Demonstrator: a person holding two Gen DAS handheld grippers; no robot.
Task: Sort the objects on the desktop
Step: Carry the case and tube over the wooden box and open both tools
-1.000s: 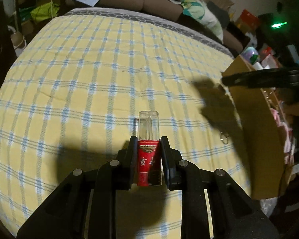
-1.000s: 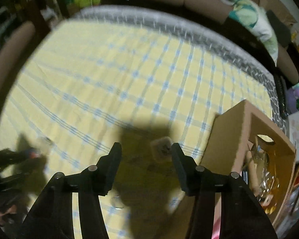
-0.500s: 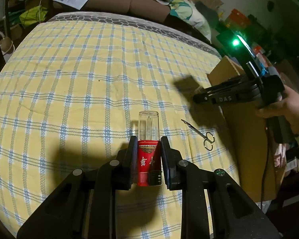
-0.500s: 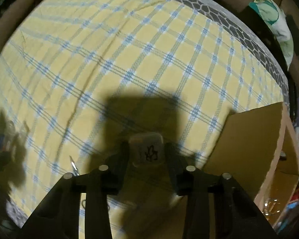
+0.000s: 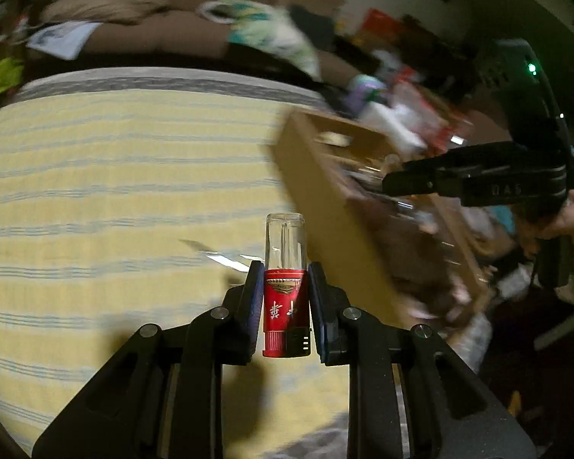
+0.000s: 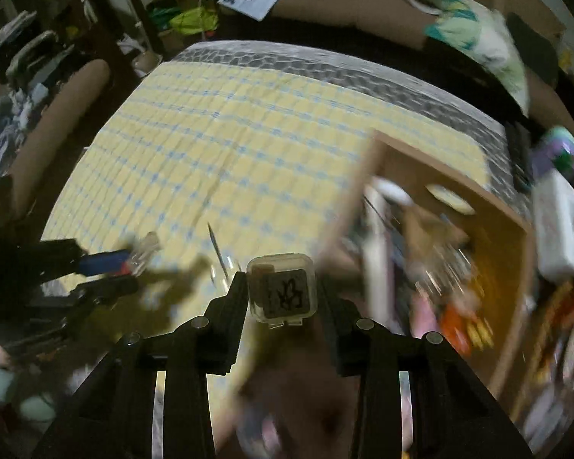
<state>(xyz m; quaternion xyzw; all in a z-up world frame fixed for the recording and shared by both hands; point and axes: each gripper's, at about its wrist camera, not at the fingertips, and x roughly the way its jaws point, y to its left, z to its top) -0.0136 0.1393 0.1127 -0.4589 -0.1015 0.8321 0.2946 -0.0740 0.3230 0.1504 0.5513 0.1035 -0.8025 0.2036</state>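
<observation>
1. Left gripper (image 5: 285,306): jaws narrow, clamped on a red lighter (image 5: 286,306) with a clear end that sticks out ahead of the pads. It is held off the yellow checked cloth (image 5: 114,199) covering the table, beside the near wall of the cardboard box (image 5: 325,191).
2. Right gripper (image 6: 283,298): jaws pinch a small clear plastic case (image 6: 282,290) with a dark mark on its face. It hangs at the box's left wall, in the right wrist view, not clearly over the opening.
3. Scissors (image 6: 219,252) lie on the cloth between the two grippers, not yet sorted.
4. Risk: the lighter is gripped on its smooth red body only. A knock of the protruding clear end on the box wall could twist it out of the pads.
5. Risk: the case is hard, slick plastic held by two sides. A quick swing could pivot or drop it short of the box, onto the cloth or the floor.
6. Risk: both grippers head for the same box. From the left wrist view the right gripper sits over its contents, so the two may collide at the rim.
7. Risk: the box already looks full of loose items. A dropped piece may bounce out or land on something fragile. Contents too blurred to name.
8. Both views are smeared, so clearance to the box wall cannot be judged.
</observation>
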